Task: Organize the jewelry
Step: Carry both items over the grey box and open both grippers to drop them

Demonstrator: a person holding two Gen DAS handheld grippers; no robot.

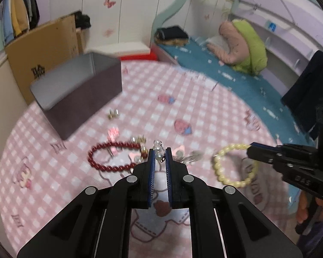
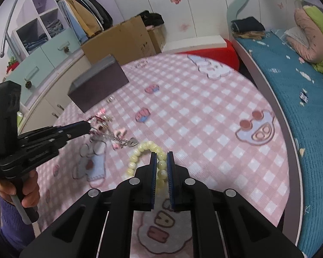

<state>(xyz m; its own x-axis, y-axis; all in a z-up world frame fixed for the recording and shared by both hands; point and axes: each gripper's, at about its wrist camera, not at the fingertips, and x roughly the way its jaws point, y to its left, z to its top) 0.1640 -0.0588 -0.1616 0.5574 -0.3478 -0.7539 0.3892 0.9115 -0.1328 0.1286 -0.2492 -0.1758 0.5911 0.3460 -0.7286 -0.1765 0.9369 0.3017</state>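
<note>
My left gripper is shut on a small pearl piece with a dark chain, just above the pink checked tablecloth. A dark red bead bracelet lies just left of it, beside a pile of silver and pink trinkets. My right gripper is shut on the pale yellow bead bracelet, which also shows in the left wrist view. An open grey box stands at the table's far left.
A pair of small metal earrings lies next to the box. A bed with a blue cover runs along the table's right side. A cardboard carton and cabinets stand behind the box.
</note>
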